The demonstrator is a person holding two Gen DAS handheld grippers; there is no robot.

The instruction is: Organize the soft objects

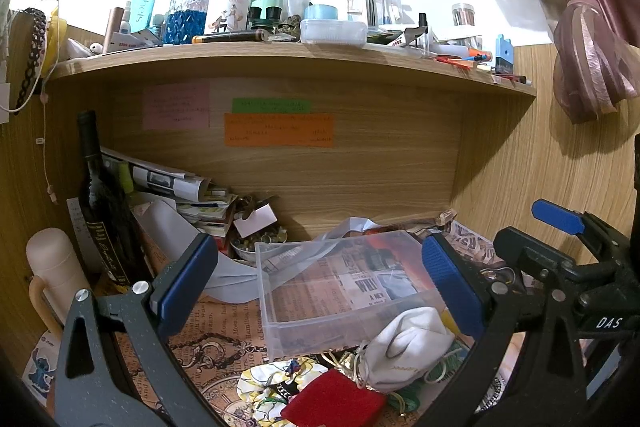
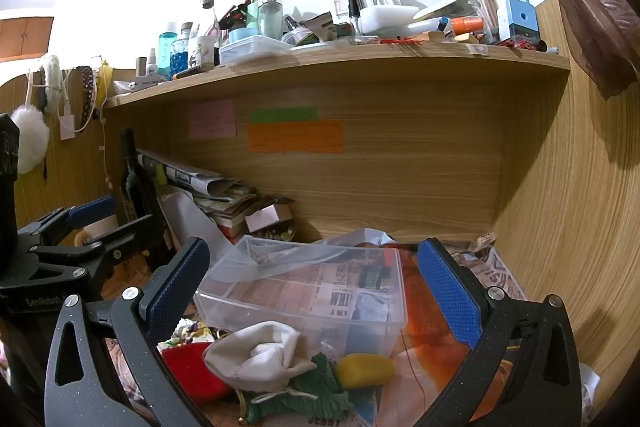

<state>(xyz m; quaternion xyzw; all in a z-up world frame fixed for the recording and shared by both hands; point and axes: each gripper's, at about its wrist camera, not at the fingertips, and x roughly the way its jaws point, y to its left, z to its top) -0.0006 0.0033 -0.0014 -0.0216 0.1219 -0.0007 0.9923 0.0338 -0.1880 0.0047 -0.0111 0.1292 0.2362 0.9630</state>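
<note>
A clear plastic bin [image 1: 344,291] [image 2: 304,291] sits empty on the newspaper-print desk mat. In front of it lies a pile of soft things: a white drawstring pouch [image 1: 404,351] [image 2: 256,355], a red pad [image 1: 332,403] [image 2: 188,371], a yellow-patterned scrunchie [image 1: 276,383], a green knitted piece [image 2: 308,391] and a yellow sponge [image 2: 364,369]. My left gripper [image 1: 320,287] is open above the pile and bin, empty. My right gripper [image 2: 316,291] is open over the same pile, empty. Each gripper shows at the edge of the other's view.
A dark wine bottle [image 1: 100,203], stacked papers [image 1: 176,187] and a small bowl [image 1: 256,243] crowd the back left under a wooden shelf [image 1: 280,55] loaded with bottles. A cream flask [image 1: 52,267] stands at left. A wood panel wall [image 2: 560,207] closes the right.
</note>
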